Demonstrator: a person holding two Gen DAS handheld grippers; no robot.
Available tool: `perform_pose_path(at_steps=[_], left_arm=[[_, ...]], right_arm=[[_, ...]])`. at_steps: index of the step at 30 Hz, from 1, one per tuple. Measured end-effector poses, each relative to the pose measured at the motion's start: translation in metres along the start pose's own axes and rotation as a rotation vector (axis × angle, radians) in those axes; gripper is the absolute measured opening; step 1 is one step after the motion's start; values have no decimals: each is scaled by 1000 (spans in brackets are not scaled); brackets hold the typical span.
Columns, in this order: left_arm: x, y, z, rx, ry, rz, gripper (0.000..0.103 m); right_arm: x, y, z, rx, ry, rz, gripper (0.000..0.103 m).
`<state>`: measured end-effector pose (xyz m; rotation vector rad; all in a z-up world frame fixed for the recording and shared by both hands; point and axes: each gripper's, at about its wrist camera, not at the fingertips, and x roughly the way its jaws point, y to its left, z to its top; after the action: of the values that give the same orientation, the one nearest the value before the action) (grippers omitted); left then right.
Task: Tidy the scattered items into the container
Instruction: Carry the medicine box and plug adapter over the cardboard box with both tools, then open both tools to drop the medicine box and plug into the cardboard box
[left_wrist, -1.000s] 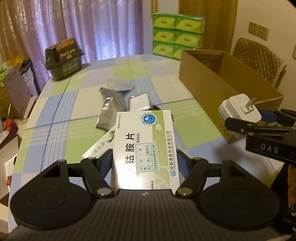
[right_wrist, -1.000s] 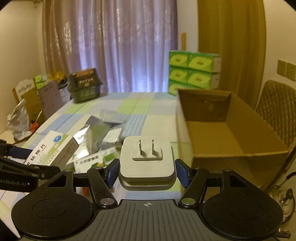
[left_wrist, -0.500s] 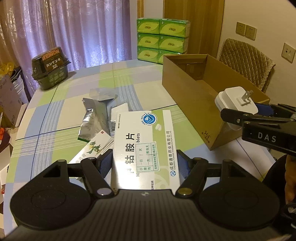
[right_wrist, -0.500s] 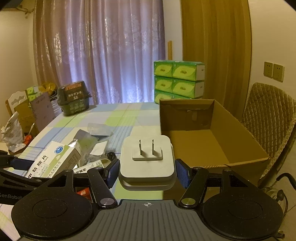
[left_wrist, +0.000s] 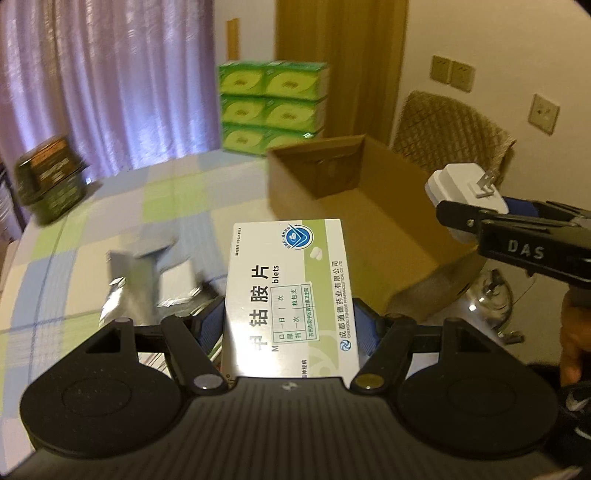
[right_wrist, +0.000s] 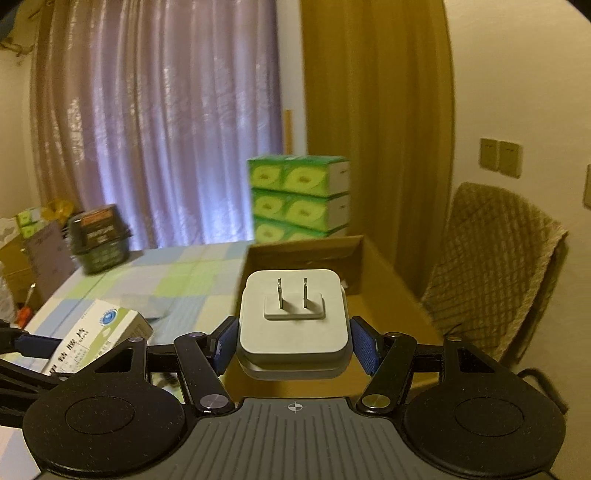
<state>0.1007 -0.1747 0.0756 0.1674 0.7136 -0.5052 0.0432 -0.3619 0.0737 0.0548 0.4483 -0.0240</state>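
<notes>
My left gripper (left_wrist: 290, 328) is shut on a white and green medicine box (left_wrist: 290, 291), held above the table just left of the open cardboard box (left_wrist: 369, 206). My right gripper (right_wrist: 294, 345) is shut on a white plug adapter (right_wrist: 293, 321) with two prongs pointing up, near the cardboard box (right_wrist: 369, 295). In the left wrist view the right gripper (left_wrist: 476, 218) holds the plug adapter (left_wrist: 463, 188) over the box's right side. In the right wrist view the medicine box (right_wrist: 99, 332) shows at lower left.
Silver foil pouches (left_wrist: 129, 284) lie blurred on the checked tablecloth (left_wrist: 122, 206). A dark green tub (left_wrist: 50, 177) stands at the far left, stacked green tissue boxes (left_wrist: 273, 107) behind the carton. A wicker chair (right_wrist: 491, 266) stands at right. A hand (left_wrist: 572, 332) shows at right.
Both grippers have risen and tilted upward with their loads, moving toward the cardboard box; the table items sit lower and blurred in view.
</notes>
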Motion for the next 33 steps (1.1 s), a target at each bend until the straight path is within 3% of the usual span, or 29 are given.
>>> perform_pose_path(at_steps=[5,12,26,33], left_arm=[[19,-27,26,1,-16,-64,67],[56,-47,48,-78,-20,-171,67],[120,-54,69,-214,4,-235,67],[125,-48,65,-230,-2,-227,67]], right_arm=[[10,-27,3,-3,22,-35,67],[27,-53,-6,6,63,-66,67],[66,-72,-14,7,123,-77,67],[72,-74,-17,10,137,-77,67]])
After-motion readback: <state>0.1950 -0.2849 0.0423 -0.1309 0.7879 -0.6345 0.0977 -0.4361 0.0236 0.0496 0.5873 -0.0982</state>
